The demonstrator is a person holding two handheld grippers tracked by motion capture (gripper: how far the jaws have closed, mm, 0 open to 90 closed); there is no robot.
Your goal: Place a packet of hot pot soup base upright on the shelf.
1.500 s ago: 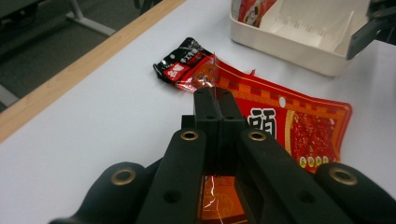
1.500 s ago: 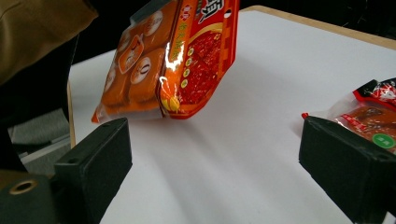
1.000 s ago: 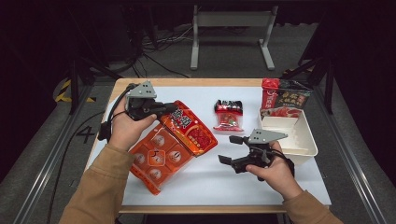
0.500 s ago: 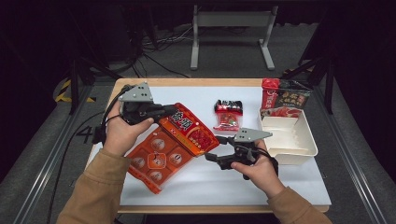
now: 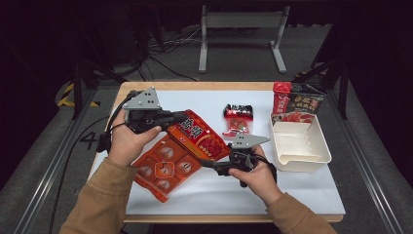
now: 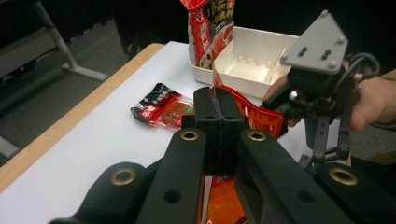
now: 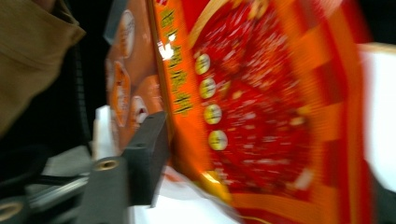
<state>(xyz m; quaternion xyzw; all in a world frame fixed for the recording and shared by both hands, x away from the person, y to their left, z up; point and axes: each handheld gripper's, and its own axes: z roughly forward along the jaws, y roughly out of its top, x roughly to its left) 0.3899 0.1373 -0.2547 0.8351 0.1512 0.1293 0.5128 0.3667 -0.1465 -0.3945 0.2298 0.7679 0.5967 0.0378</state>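
Red-and-orange flat foil pouch [image 5: 192,141] lies slanted across the white table sheet [image 5: 292,195], its long axis running from about 1 o'clock down to 7 o'clock. Left gripper [image 5: 182,117] is clamped tight on the pouch's upper corner. Right gripper [image 5: 207,163] comes in from the 3 o'clock side at the pouch's right edge; its jaws have just been closing, the edge between them, one jaw beside the foil, grip not yet certain
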